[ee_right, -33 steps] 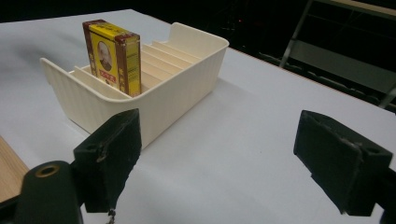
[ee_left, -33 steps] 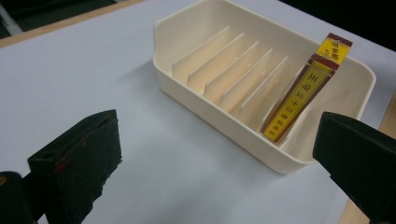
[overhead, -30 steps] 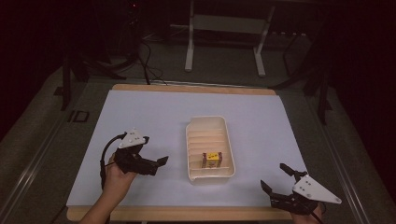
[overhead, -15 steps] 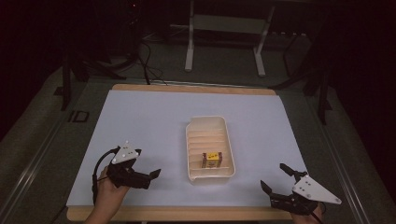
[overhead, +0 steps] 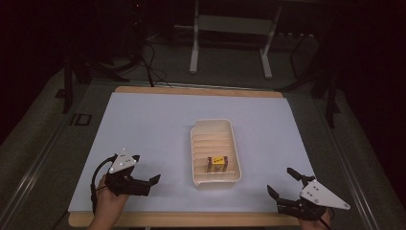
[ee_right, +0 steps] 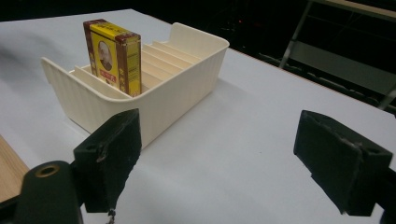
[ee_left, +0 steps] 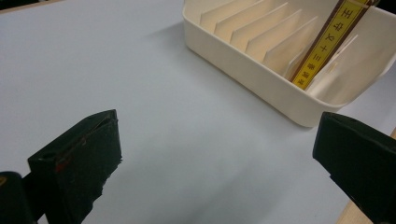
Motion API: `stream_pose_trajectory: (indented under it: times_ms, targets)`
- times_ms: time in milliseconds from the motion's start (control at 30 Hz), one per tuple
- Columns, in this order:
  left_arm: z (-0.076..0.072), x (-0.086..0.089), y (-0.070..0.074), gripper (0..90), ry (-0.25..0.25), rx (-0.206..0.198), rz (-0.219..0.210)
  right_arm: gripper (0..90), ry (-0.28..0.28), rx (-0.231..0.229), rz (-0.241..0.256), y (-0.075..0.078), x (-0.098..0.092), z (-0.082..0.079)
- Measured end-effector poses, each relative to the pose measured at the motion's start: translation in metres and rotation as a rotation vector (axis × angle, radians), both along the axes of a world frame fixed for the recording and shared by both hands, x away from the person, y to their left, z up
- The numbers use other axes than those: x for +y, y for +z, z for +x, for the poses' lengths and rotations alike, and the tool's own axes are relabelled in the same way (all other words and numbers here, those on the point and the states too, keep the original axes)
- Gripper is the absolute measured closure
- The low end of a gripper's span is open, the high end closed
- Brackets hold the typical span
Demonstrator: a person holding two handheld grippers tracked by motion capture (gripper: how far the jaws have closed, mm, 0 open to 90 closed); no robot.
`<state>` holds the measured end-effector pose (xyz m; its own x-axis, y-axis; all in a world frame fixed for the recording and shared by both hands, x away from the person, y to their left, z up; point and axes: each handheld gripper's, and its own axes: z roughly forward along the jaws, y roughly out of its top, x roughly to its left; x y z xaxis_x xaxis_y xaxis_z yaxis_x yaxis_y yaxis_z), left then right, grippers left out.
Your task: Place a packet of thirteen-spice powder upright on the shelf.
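Yellow box: upright in near slot of cream tray, centre frame; your left gripper and right gripper both wide, empty; approach squarely from above.

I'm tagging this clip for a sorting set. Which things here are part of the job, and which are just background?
Part of the job:
cream slotted tray
yellow and brown box standing in a near slot
left tongs, open
right tongs, open

Just around:
white table cover
wooden table edge
metal stand behind the table
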<state>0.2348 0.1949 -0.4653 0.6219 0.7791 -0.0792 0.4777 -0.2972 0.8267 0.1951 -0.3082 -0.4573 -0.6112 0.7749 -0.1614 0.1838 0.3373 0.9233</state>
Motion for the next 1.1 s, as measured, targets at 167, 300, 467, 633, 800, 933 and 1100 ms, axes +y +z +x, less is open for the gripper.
stream_pose_trajectory:
  times_ms: [167,300,467,633,800,933,1100]
  targets:
    - [-0.0021,0.001,0.0017,1.2,0.011,-0.026,-0.007,15.1,0.0,-0.001,0.001,0.0002,-0.0001,-0.0002]
    - [-0.003,0.0022,0.0021,1.2,0.02,-0.034,-0.013,15.1,0.0,-0.001,0.002,0.0002,-0.0002,-0.0003]
    - [-0.0028,0.0027,0.0019,1.2,0.018,-0.034,-0.02,15.1,0.001,0.0,0.0,-0.0001,-0.0001,0.0002]
    - [-0.0039,0.0032,0.0027,1.2,0.013,-0.044,-0.036,15.1,-0.003,0.0,0.002,-0.0001,-0.0006,0.0004]
    - [-0.0044,0.0018,0.0022,1.2,-0.004,-0.064,-0.046,15.1,-0.007,-0.001,0.002,-0.0001,-0.0006,0.0003]
    - [-0.0031,0.0013,0.0004,1.2,-0.011,-0.061,-0.043,15.1,-0.007,0.004,0.007,0.0,-0.0009,0.0006]
    - [-0.0044,-0.001,0.0004,1.2,-0.011,-0.074,-0.034,15.1,-0.005,0.006,0.008,0.0,-0.0007,0.0007]
